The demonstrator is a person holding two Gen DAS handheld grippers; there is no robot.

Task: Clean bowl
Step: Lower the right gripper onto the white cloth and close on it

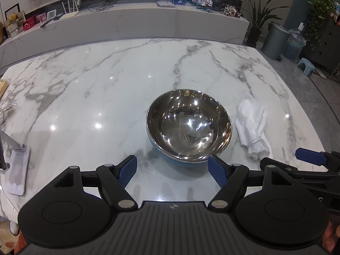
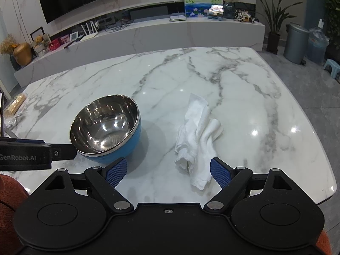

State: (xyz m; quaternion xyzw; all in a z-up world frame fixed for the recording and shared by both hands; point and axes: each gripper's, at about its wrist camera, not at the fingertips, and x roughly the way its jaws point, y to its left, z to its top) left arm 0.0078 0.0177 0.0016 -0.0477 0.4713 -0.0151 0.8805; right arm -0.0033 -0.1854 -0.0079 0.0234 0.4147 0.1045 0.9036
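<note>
Both my grippers, left (image 1: 172, 171) and right (image 2: 168, 171), fingers wide apart, empty. Steel bowl (image 1: 188, 125) beside white cloth (image 2: 196, 137) on marble bench (image 2: 244, 97).

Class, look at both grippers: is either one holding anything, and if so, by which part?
Nothing is held. The left gripper is open in front of the bowl; the right gripper is open around the near end of the white cloth.

Marble table (image 2: 244, 97). Bowl (image 2: 106, 125), steel inside, blue outside, upright on the table. White cloth (image 2: 197, 136), crumpled, right of the bowl, apart from it. Right gripper (image 2: 169, 171), jaws wide apart, nearer than the bowl, cloth's near end between them. Left gripper (image 2: 38, 152) at the bowl's left.
</note>
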